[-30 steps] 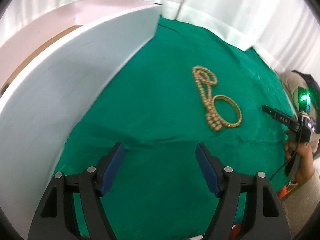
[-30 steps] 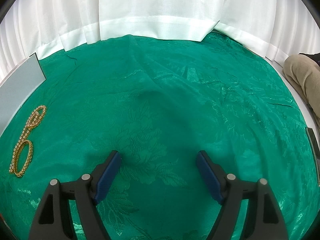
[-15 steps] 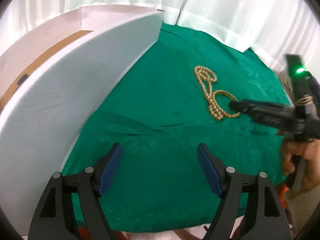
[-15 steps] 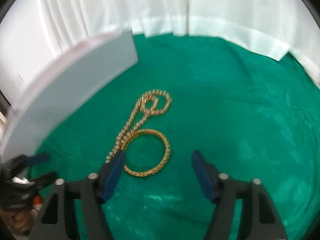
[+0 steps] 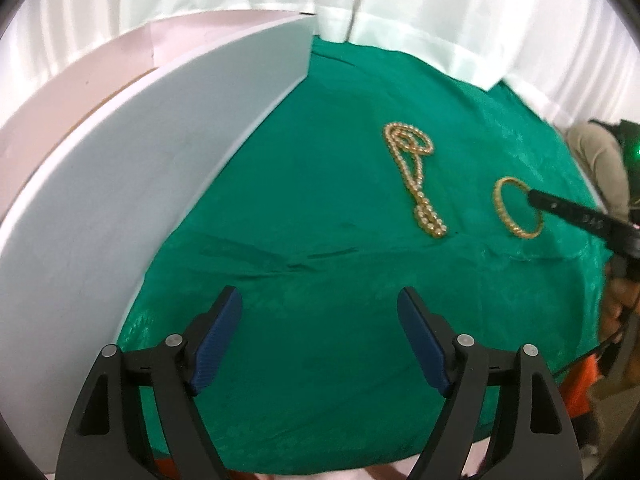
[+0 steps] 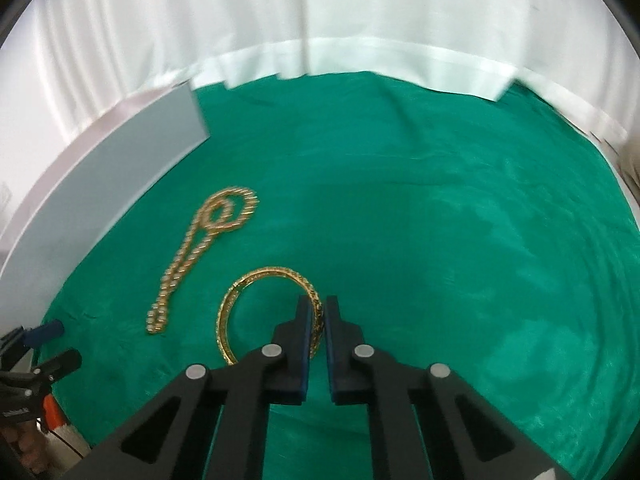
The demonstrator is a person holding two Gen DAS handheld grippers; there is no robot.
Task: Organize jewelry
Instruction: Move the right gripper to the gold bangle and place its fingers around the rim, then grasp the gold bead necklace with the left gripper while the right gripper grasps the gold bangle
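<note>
In the right wrist view our right tool (image 6: pixel 317 320) pinches the bangle's (image 6: pixel 240 288) right rim at lower centre, the necklace (image 6: pixel 200 248) lying apart to its upper left, while our left tool (image 5: pixel 320 336) hangs spread.

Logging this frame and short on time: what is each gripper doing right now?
Left gripper: open, holding nothing, above the cloth.
Right gripper: shut on the bangle; necklace lies apart.
</note>
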